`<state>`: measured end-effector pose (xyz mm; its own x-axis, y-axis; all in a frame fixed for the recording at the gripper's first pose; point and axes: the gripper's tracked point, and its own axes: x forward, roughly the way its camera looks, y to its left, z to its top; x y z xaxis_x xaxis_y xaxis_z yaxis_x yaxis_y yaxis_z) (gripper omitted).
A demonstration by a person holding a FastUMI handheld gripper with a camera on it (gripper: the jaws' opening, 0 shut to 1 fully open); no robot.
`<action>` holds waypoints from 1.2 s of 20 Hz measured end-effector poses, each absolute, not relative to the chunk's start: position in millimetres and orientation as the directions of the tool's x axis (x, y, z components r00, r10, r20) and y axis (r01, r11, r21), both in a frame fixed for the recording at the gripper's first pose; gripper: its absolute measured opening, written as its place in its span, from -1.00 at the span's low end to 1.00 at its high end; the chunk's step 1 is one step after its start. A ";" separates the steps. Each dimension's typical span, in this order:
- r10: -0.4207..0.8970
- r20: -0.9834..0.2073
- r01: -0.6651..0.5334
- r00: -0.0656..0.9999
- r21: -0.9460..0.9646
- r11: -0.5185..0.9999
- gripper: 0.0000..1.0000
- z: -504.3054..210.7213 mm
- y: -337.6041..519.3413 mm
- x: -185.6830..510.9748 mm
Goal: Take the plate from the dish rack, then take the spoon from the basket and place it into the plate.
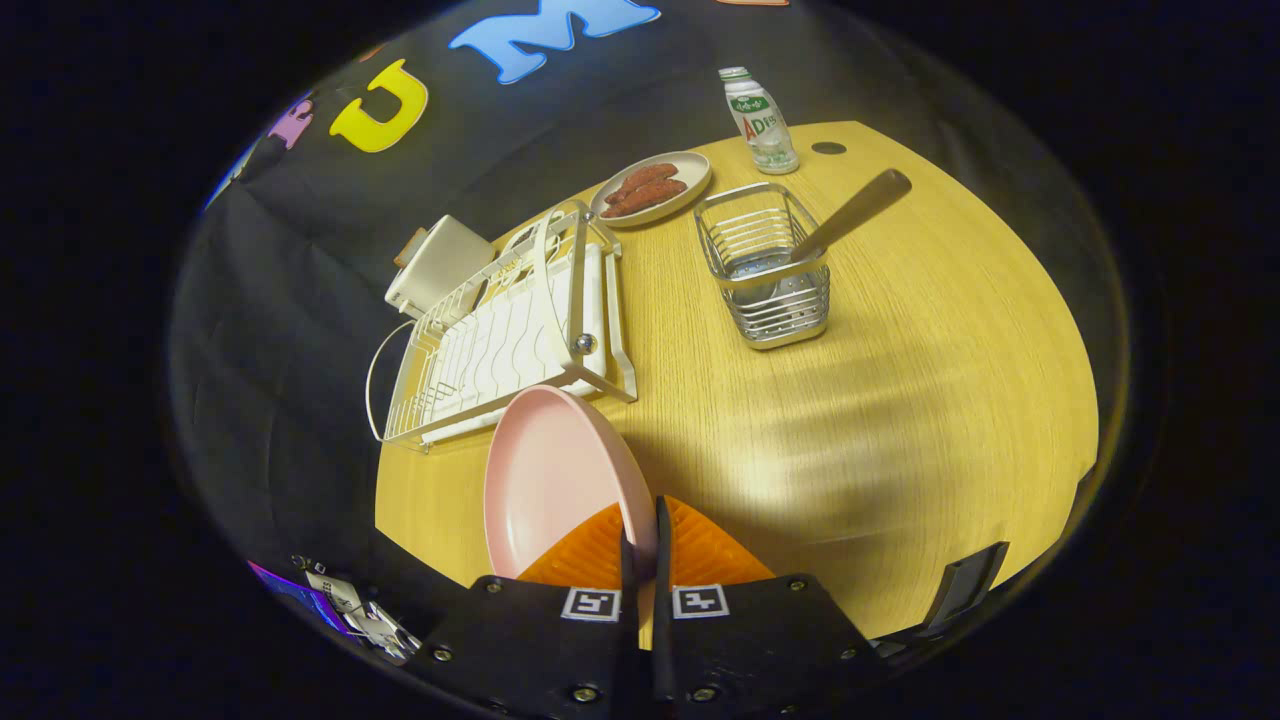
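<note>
Tool (640,530) clenched on the rim of the pink plate (550,480), held on edge above the tabletop (900,400), just clear of the dish rack (500,340). The plate looks rigid, smooth and likely slippery; the rim grip suits it. The spoon (850,215) stands in the basket (770,270), handle up, the best hold.

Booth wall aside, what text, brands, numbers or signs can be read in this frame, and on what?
No text here is readable.
Bottle: its label carries print, too small and blurred to quote.
Gripper, shut on the plate rim: two square coded markers, patterns only, no words or numbers.
Rack, basket, plate: no writing visible.
</note>
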<state>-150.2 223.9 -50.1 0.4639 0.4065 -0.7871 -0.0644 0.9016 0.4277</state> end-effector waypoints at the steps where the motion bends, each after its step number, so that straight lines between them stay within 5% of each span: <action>1: 0.408 -0.789 -0.056 0.459 0.432 0.900 -0.90 -55.3 223.6 -149.6; 12: 0.465 -0.791 -0.056 0.398 0.485 0.873 -0.88 -92.6 235.3 -147.8; 18: 0.395 -0.772 -0.117 0.498 0.391 0.913 -0.72 -79.4 213.5 -137.6; 19: 0.366 -0.767 -0.129 0.527 0.354 0.926 -0.50 -73.5 206.1 -134.8; 24: 0.227 -0.645 -0.183 0.730 0.135 0.974 -0.44 -19.1 168.4 -114.7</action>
